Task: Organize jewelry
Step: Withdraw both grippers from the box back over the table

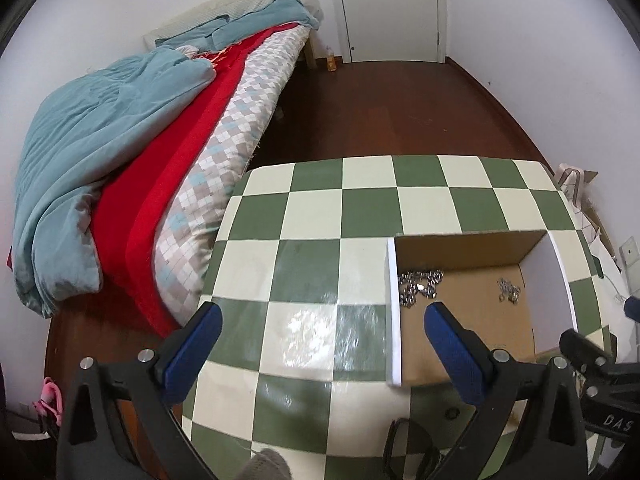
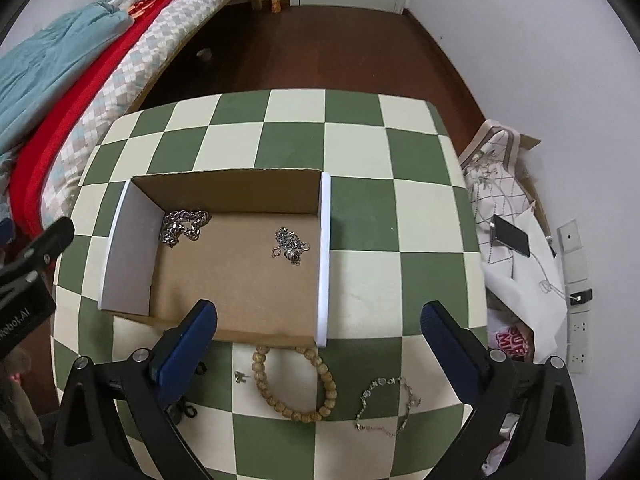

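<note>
In cardboard box (image 2: 240, 280): two metal chains | on checkered table (image 2: 360, 128): round wooden-bead bracelet (image 2: 294, 384) | both hand-held grippers released, empty

Box on the table, jewelry in and before it.
Inside the box (image 2: 236, 280), a heavy chain (image 2: 184, 226) lies left, a smaller chain (image 2: 290, 245) right; a bead bracelet (image 2: 294, 382) and thin bracelet (image 2: 390, 404) lie before it on the table (image 2: 360, 140).

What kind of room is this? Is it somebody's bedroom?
Most likely a bedroom: a bed with a rumpled blue blanket stands beside the checkered table, and a white door closes off the wooden floor.
</note>
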{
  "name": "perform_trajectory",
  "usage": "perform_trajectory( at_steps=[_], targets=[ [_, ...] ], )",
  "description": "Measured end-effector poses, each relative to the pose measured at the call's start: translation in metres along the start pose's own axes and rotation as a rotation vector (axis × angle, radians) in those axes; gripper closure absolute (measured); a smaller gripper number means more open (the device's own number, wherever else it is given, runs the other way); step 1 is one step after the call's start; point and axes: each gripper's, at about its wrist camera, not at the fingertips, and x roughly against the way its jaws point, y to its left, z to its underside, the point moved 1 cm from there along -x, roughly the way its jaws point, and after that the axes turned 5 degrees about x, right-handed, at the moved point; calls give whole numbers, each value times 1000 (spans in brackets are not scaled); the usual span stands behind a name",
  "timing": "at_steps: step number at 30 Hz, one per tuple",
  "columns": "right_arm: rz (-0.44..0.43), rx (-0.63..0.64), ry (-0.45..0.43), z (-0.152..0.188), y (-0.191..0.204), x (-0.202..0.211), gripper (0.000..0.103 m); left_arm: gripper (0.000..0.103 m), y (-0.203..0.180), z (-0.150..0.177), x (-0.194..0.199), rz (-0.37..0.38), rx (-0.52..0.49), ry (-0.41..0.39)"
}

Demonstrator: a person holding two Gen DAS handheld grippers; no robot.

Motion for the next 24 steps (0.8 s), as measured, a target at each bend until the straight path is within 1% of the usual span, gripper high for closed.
perform_trajectory(
  at_steps=[4,12,15,19,21,24],
  targets=[
    [8,-2,-38,9,2,16,0,0,2,10,14,14,13,-15],
    [20,-5,-131,27,5,60,0,0,7,18,63,45,29,-97],
    [26,-12,-178,34,6,83,0,0,10,20,85,60,28,-137],
    [33,-25,-238,43,7,113,0,0,15,28,113,60,33,-187],
    [36,-37,-265,48,6,125,0,0,17,33,124,56,32,-205],
    [33,-57,-305,57,5,145,0,0,21,40,135,66,37,-211]
  ],
)
